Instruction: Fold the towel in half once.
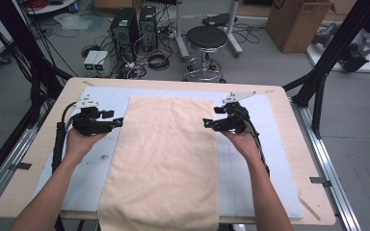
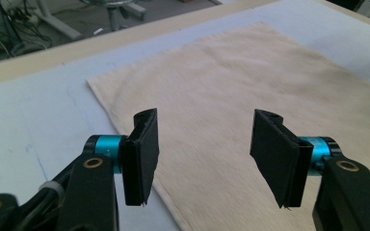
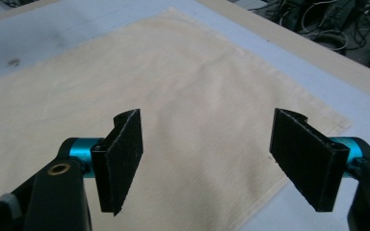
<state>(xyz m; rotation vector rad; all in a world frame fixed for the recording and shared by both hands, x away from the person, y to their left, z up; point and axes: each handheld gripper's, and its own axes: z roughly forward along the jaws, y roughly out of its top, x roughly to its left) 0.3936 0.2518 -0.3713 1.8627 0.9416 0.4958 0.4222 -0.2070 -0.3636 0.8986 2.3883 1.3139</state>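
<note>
Cloth (image 1: 166, 159): cream, spread flat down the middle of the bench (image 1: 270, 86), its long side running away from the person; the near end hangs over the bench's front edge
Mat (image 1: 250, 159): pale blue sheet under the cloth, showing bare on both sides of it
Left gripper (image 1: 118, 121): held in the person's left hand at the cloth's left edge, toward the far end, pointing inward across the cloth
Left jaws: released, with a clear gap and nothing between them; in the left gripper view (image 2: 202, 159) the cloth's far left corner and left edge lie below and beyond the pads, not touched
Right gripper (image 1: 206, 123): held in the right hand at the cloth's right edge, opposite the left gripper and pointing inward toward it
Right jaws: released, standing wide apart with nothing between them; in the right gripper view (image 3: 207, 163) the cloth's right edge and far right corner lie under them, apart from the pads
Hands: both forearms come in from the bottom of the high view, one on each side of the cloth
Cloth surface: a few soft wrinkles, no folds
Floor beyond the bench: stool (image 1: 206, 38), two computer towers (image 1: 135, 26), loose cables and a cardboard box (image 1: 298, 21)
</note>
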